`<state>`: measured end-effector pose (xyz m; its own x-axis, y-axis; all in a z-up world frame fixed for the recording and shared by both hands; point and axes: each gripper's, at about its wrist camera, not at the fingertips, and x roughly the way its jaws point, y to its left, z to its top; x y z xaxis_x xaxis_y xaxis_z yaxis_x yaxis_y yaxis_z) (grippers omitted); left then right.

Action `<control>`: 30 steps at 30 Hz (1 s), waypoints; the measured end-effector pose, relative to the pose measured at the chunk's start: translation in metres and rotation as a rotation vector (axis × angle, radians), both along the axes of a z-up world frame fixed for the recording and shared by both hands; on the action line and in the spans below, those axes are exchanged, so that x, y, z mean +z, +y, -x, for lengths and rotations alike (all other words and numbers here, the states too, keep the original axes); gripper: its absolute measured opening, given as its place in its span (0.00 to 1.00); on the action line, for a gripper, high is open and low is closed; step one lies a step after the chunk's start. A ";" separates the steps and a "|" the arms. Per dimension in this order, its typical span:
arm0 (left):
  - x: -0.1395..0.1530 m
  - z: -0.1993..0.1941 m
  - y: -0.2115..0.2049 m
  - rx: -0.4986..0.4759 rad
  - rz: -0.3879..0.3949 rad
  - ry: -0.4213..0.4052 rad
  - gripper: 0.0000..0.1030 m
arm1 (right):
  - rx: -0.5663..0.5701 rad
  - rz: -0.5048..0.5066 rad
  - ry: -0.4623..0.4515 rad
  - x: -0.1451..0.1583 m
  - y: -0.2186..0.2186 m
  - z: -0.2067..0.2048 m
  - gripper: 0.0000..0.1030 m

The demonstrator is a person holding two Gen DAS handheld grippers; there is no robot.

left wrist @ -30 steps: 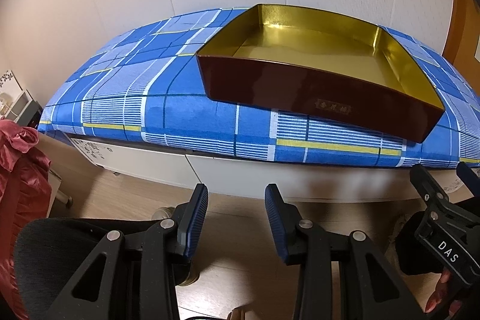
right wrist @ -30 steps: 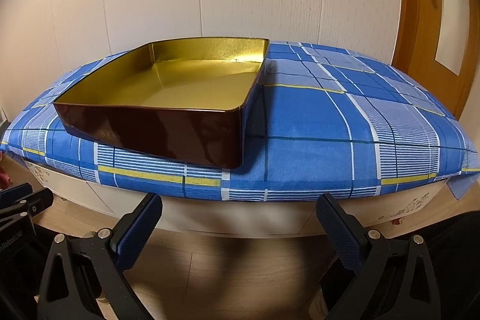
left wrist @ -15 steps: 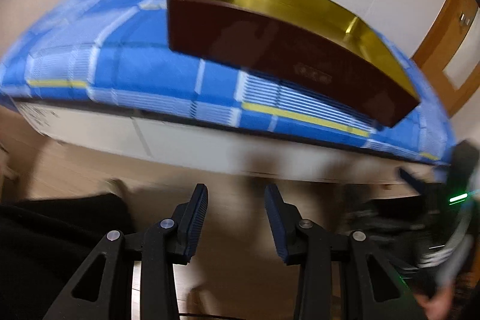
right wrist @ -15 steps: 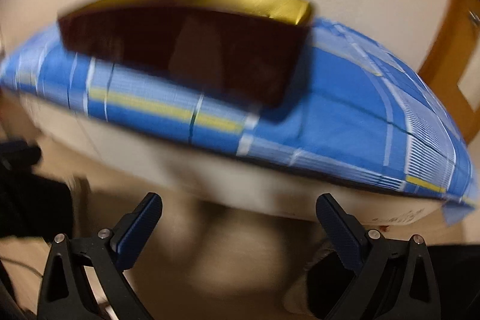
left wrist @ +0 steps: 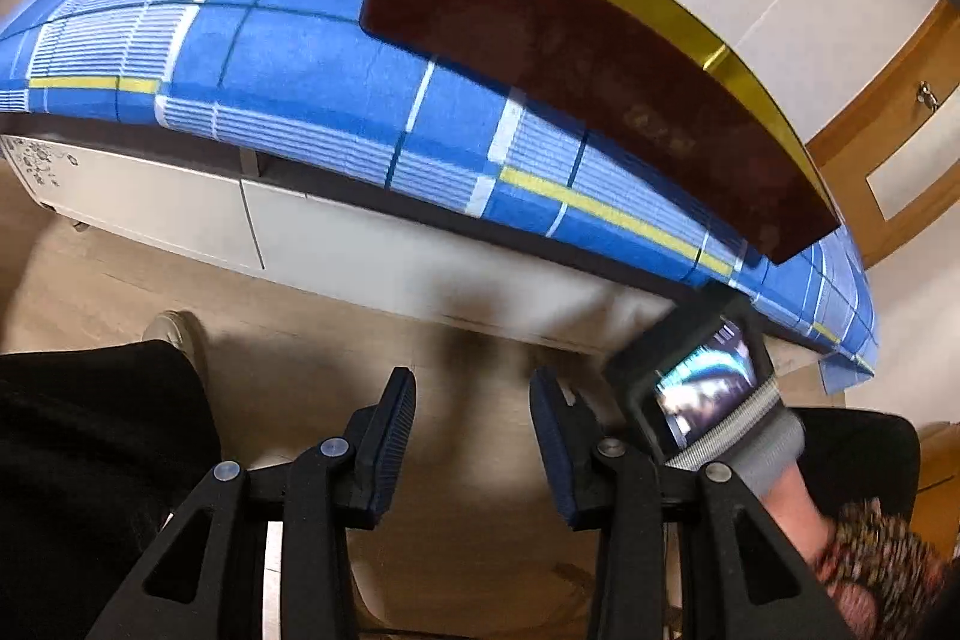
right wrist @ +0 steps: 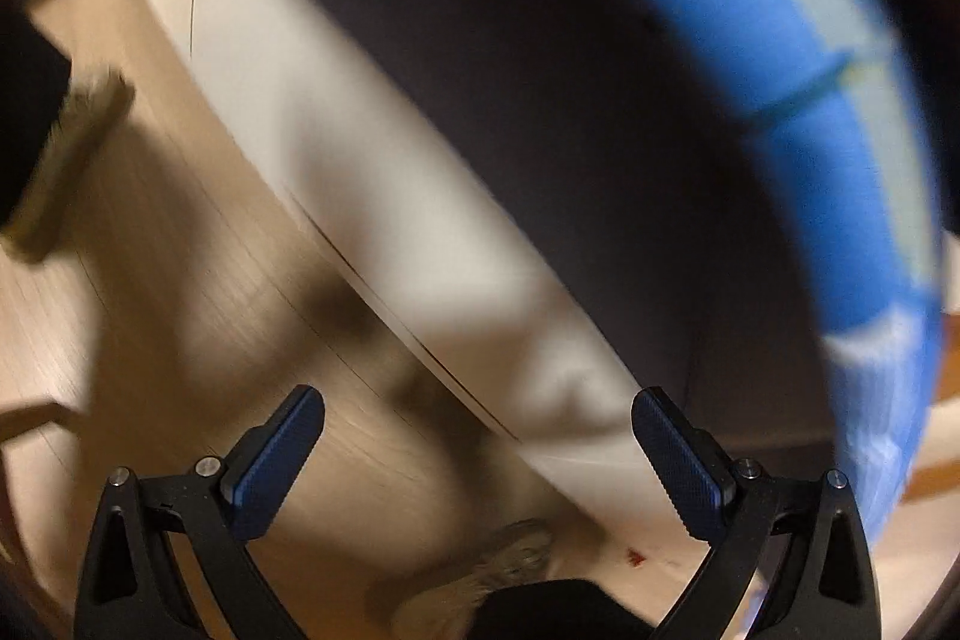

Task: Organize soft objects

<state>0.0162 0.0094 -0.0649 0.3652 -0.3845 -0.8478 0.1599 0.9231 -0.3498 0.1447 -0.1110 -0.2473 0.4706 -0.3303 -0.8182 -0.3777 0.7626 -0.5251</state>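
Both tools dipped; only left view keeps the tray [left wrist: 576,58], right seemingly blurred.

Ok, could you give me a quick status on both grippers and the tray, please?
Left gripper open, empty, jaws narrow. Right gripper wide open, empty, aimed at the floor. Tray on the blue cloth; no soft items in view. Nothing in the way.

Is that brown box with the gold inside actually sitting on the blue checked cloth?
Touching. In the left wrist view the brown box rests directly on the blue checked cloth, its lower edge flush against the fabric with no gap showing.
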 end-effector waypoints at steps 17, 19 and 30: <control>-0.019 0.000 -0.001 0.004 -0.038 0.105 0.40 | 0.110 0.071 0.083 -0.035 -0.019 -0.045 1.00; -0.019 0.000 -0.002 0.001 -0.045 0.108 0.40 | 0.130 0.106 0.081 -0.040 -0.018 -0.043 1.00; -0.023 -0.007 -0.004 -0.006 -0.068 0.113 0.40 | 0.170 0.135 0.102 -0.037 -0.015 -0.033 1.00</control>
<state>0.0231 0.0050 -0.0880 0.2639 -0.3265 -0.9076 0.1289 0.9445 -0.3023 0.1781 -0.1259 -0.2845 0.4459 -0.3633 -0.8180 -0.5511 0.6087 -0.5708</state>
